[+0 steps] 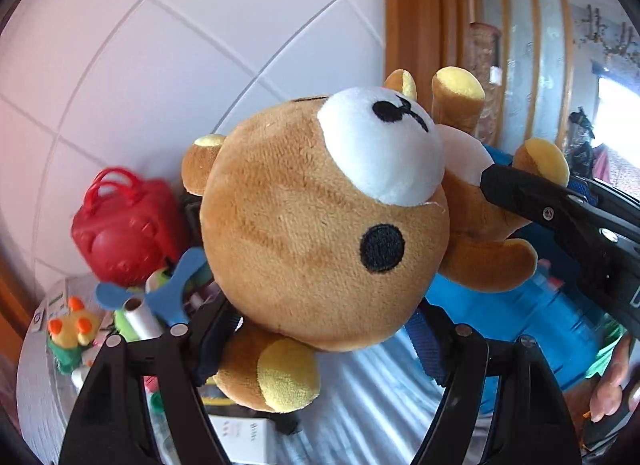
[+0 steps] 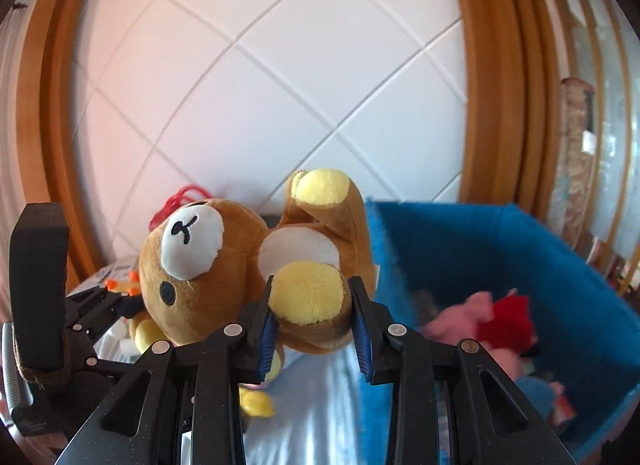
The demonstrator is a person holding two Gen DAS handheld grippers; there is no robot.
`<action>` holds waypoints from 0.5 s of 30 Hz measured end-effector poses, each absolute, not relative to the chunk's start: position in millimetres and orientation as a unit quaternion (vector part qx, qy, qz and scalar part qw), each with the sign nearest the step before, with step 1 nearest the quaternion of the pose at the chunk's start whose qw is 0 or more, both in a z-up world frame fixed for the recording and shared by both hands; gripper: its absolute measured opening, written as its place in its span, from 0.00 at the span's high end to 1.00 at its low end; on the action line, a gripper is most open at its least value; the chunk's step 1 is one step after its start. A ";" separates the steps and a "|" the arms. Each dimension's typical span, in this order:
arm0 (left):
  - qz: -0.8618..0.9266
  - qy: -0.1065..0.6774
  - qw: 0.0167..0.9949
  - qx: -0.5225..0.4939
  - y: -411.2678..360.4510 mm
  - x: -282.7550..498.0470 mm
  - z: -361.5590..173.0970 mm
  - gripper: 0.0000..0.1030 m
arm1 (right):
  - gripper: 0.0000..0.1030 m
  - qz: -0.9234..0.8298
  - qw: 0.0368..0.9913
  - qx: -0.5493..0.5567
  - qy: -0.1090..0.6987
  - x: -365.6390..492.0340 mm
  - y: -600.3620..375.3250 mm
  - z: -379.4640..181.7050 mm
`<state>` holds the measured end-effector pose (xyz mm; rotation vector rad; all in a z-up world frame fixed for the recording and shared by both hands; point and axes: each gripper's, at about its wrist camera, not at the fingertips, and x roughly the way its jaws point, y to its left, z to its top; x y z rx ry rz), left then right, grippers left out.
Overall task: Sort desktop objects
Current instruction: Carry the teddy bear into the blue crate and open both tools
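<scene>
Left wrist view: left gripper (image 1: 320,329) fingers clamp plush bear (image 1: 320,225) at head; bear held aloft, left of blue bin (image 1: 520,305).

Right wrist view: right gripper (image 2: 314,329) fingers pinch bear's foot. Advice: carry level over bin, release both together.

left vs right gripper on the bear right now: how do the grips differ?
The left gripper clamps the teddy bear at its big round head, jaws set wide; the right gripper pinches one small yellow-soled foot, jaws much narrower. The left gripper reaches in from the head end, the right gripper from the leg end beside the blue bin. Shared: both are shut on the same bear, held in the air lying face-up.
</scene>
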<state>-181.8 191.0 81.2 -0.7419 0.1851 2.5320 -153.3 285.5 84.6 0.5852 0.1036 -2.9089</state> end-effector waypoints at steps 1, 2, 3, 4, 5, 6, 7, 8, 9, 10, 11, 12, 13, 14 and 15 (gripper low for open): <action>0.927 0.069 0.252 -0.268 203.4 -179.0 89.0 0.25 | 0.69 -0.978 0.077 0.189 0.035 -149.3 299.4 95.2; 0.926 0.069 0.259 -0.265 218.9 -175.5 97.6 0.25 | 0.69 -0.980 0.070 0.184 0.034 -146.6 312.2 103.3; 0.925 0.070 0.266 -0.264 234.9 -171.9 104.6 0.25 | 0.69 -0.981 0.062 0.180 0.034 -143.9 326.8 110.9; 0.923 0.072 0.271 -0.265 249.4 -169.1 109.3 0.25 | 0.69 -0.982 0.052 0.178 0.034 -141.5 344.7 118.3; 0.920 0.074 0.277 -0.266 266.1 -165.4 113.3 0.25 | 0.69 -0.982 0.045 0.177 0.034 -138.8 358.7 123.0; 0.918 0.076 0.282 -0.268 282.5 -162.0 116.2 0.25 | 0.69 -0.983 0.039 0.178 0.035 -139.2 373.3 127.4; 0.916 0.080 0.286 -0.269 299.3 -159.0 118.0 0.25 | 0.69 -0.983 0.031 0.180 0.035 -139.3 388.5 129.9; 0.914 0.082 0.290 -0.272 315.1 -155.8 119.1 0.25 | 0.69 -0.982 0.024 0.183 0.035 -140.0 405.0 131.7; 0.911 0.086 0.295 -0.277 333.9 -152.2 119.5 0.25 | 0.69 -0.982 0.018 0.186 0.034 -140.3 419.8 132.9; 0.908 0.090 0.299 -0.281 349.1 -149.5 119.2 0.25 | 0.69 -0.981 0.010 0.189 0.034 -141.2 436.1 132.5; 0.905 0.093 0.303 -0.284 362.7 -145.5 119.2 0.25 | 0.69 -0.981 0.002 0.192 0.034 -142.2 451.6 131.7; 0.902 0.098 0.308 -0.287 380.0 -141.9 117.6 0.25 | 0.69 -0.980 -0.005 0.194 0.034 -143.4 465.1 130.9; 0.899 0.104 0.312 -0.291 392.7 -139.9 116.1 0.25 | 0.69 -0.980 -0.009 0.197 0.033 -143.4 475.3 129.1; 0.896 0.110 0.315 -0.293 405.3 -137.7 114.3 0.25 | 0.69 -0.979 -0.013 0.200 0.030 -144.3 488.1 127.6; 0.894 0.116 0.317 -0.295 417.1 -133.8 113.0 0.25 | 0.69 -0.979 -0.014 0.202 0.026 -145.8 497.6 125.3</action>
